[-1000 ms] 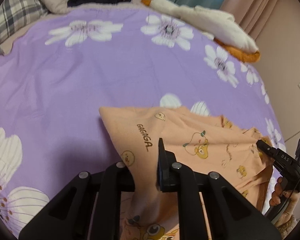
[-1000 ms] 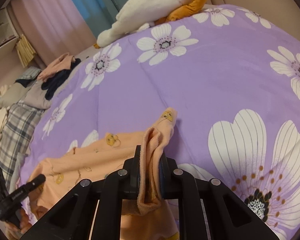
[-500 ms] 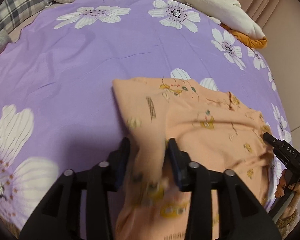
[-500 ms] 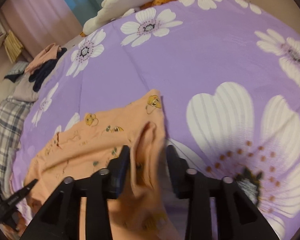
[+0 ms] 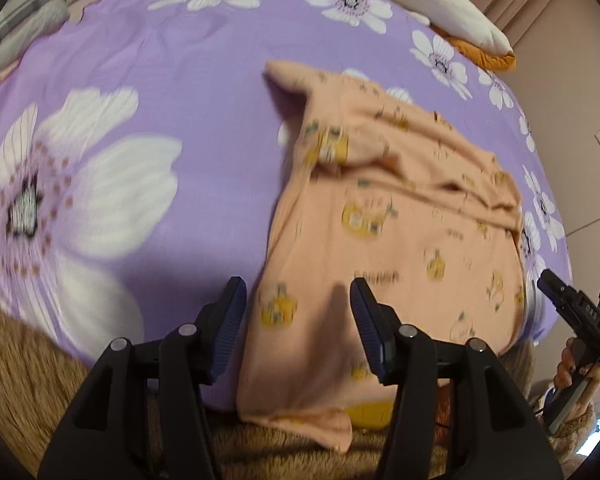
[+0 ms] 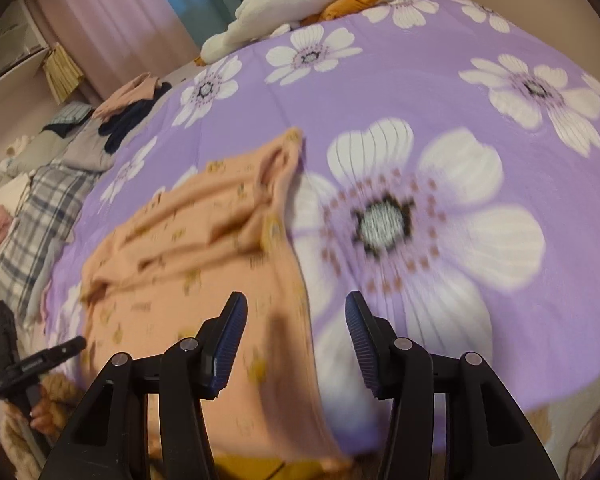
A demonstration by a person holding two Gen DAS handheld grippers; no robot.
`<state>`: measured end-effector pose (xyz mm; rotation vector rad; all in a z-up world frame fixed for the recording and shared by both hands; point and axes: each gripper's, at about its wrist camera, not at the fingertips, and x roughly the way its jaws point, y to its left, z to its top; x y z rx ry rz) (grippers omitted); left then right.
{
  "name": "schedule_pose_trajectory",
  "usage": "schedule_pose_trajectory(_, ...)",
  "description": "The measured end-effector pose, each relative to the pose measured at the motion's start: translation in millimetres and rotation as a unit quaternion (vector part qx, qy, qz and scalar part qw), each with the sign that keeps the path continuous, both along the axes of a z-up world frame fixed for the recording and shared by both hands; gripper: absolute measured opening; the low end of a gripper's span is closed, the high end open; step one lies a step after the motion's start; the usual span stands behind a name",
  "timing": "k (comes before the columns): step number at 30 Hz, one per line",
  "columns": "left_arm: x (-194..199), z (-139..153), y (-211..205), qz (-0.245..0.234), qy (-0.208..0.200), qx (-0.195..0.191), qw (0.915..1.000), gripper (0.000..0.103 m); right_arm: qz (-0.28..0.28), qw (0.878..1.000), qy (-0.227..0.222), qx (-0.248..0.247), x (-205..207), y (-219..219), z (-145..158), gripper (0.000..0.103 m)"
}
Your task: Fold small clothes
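The peach printed garment (image 5: 396, 220) lies loosely folded on the purple floral bedspread (image 5: 160, 80), its near edge draping over the bed's front. The left gripper (image 5: 298, 316) hangs above that edge, jaws spread wide, holding nothing. The right gripper (image 6: 296, 332), equally agape, hovers at the garment's 3 o'clock edge.

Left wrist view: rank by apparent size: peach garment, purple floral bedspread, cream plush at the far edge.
1. purple floral bedspread
2. peach garment
3. cream plush
The plush lies farthest from the camera and is cut by the frame, so it may look smaller than it is.
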<state>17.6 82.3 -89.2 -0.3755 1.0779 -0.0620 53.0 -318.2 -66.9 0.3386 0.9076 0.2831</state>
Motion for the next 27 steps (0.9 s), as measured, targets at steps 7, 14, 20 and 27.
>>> schedule_pose_trajectory(7, -11, -8, -6, -0.002, -0.003, -0.01, 0.9999, 0.047, 0.032, 0.999, 0.043, 0.002, -26, 9, -24, 0.05)
schedule_pose_trajectory(14, -14, -12, -14, -0.017, -0.001, -0.037, 0.9992, 0.007, 0.06, 0.997, 0.043, 0.01, -28, 28, -31, 0.03)
schedule_pose_trajectory(20, -22, 10, -9, -0.01, -0.039, -0.081, 0.9959, 0.005, 0.075, 0.997, 0.018, -0.002, -33, 35, -19, 0.008)
schedule_pose_trajectory(27, -18, 62, -6, -0.027, -0.132, -0.098, 0.986, 0.002, 0.088, 0.994, -0.031, 0.062, -24, 33, 17, 0.008)
